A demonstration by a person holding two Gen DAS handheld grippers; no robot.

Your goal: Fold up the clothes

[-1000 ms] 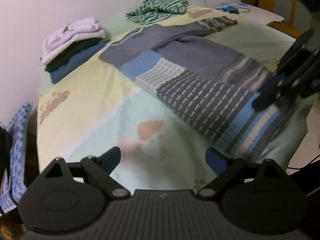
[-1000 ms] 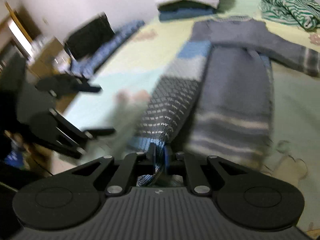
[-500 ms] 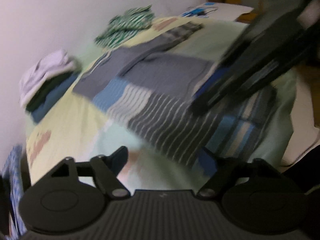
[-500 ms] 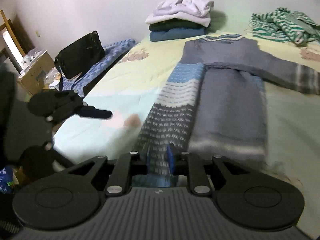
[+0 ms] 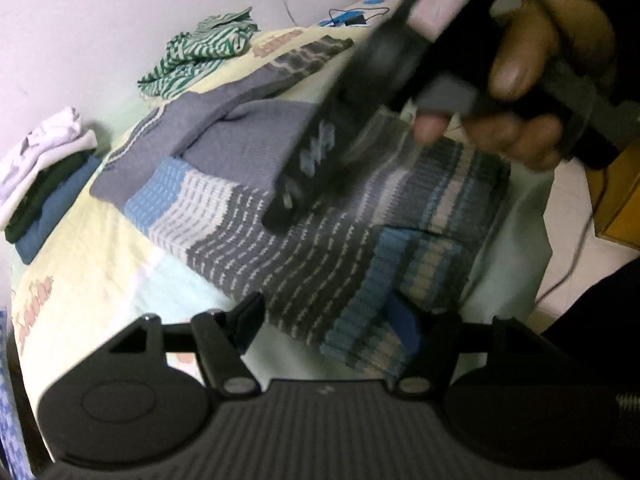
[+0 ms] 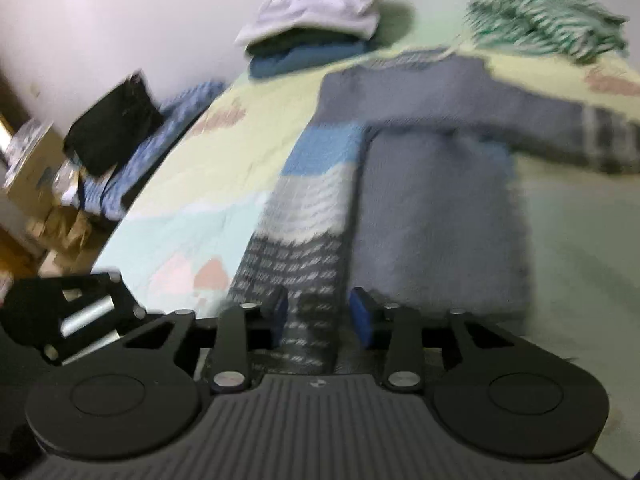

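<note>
The grey, blue and white striped knitted sweater (image 6: 400, 168) lies flat on the bed with the pale yellow and mint cartoon-print sheet (image 6: 248, 160), one side and sleeve already turned in over the body, the other sleeve stretched out toward the crumpled green-and-white striped garment (image 6: 548, 20). The right hand-held gripper (image 6: 318, 314) sits at the hem with the dark striped edge between its blue pads, but its jaws are opening and the pads stand clear of the knit, so it looks to be letting the cloth go. The left hand-held gripper (image 5: 332, 320) hangs over the blue ribbed hem corner, jaws still spread but closing, with that corner lying between them and not yet pinched. As I read it, the step is a re-grip at the hem before the next fold. To do it well, the left should bite through both layers of the folded hem, not just the top one, and close fully before lifting. The right had better move clear of the knit before travelling, so a pad does not snag the loose weave and drag the fold askew. The folded stack of white, dark green and blue clothes (image 5: 44, 176) near the wall is well apart and need not be disturbed.
</note>
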